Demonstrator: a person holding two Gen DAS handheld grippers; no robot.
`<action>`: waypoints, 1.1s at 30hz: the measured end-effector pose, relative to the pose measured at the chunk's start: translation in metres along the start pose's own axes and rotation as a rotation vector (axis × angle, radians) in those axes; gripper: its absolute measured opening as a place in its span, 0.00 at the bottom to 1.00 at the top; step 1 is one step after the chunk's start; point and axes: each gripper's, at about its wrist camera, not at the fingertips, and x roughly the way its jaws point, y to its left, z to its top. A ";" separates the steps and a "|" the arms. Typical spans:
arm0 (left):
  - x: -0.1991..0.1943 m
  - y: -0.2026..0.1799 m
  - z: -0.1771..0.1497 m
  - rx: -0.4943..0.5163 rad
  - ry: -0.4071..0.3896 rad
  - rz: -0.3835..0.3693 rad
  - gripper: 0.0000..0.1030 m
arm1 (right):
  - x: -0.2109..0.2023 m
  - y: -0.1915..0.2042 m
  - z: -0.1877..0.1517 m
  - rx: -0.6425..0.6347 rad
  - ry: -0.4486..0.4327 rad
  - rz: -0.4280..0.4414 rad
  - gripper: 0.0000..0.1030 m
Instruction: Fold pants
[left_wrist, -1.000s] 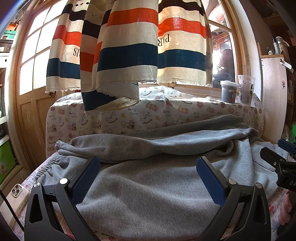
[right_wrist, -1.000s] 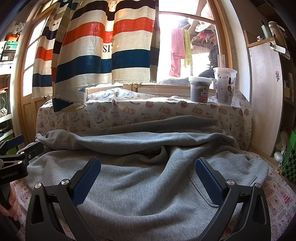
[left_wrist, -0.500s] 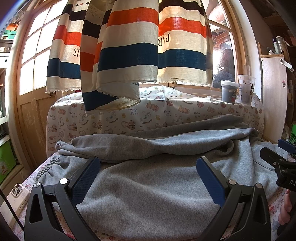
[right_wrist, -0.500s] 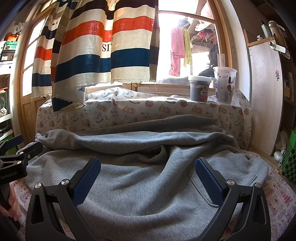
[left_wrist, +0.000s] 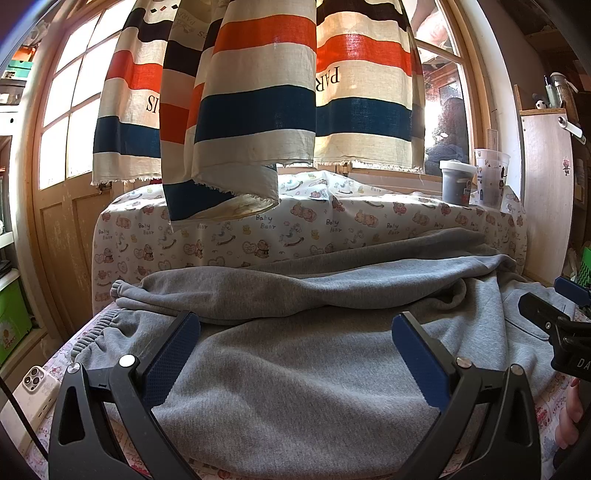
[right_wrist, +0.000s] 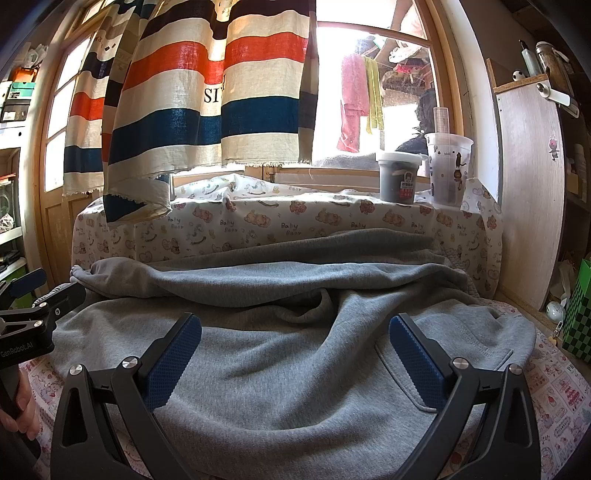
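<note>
Pants (left_wrist: 295, 369): plain heather grey, one shade throughout.
Curtain (left_wrist: 258, 110): cream with broad orange, navy and black bands; dark lettering.
Cover sheet (right_wrist: 258, 225): white, printed with small bears, hearts and "Baby Bear" script.
Fingers (left_wrist: 170, 358): black frames, blue textured pads.
Phone (left_wrist: 35, 384): white case.
Tub (right_wrist: 399, 177): dark grey, white lid, red label.
Cup (right_wrist: 447, 170): clear, cartoon prints.
</note>
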 end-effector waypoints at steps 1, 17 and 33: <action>0.000 0.000 0.000 0.000 0.000 0.000 1.00 | 0.000 0.000 0.000 0.000 0.000 0.000 0.99; 0.000 0.000 0.000 0.000 -0.001 -0.001 1.00 | 0.001 0.000 0.000 -0.002 -0.002 0.003 0.99; -0.011 0.005 -0.002 -0.031 -0.003 -0.127 1.00 | -0.011 0.002 -0.005 -0.012 -0.035 0.062 0.99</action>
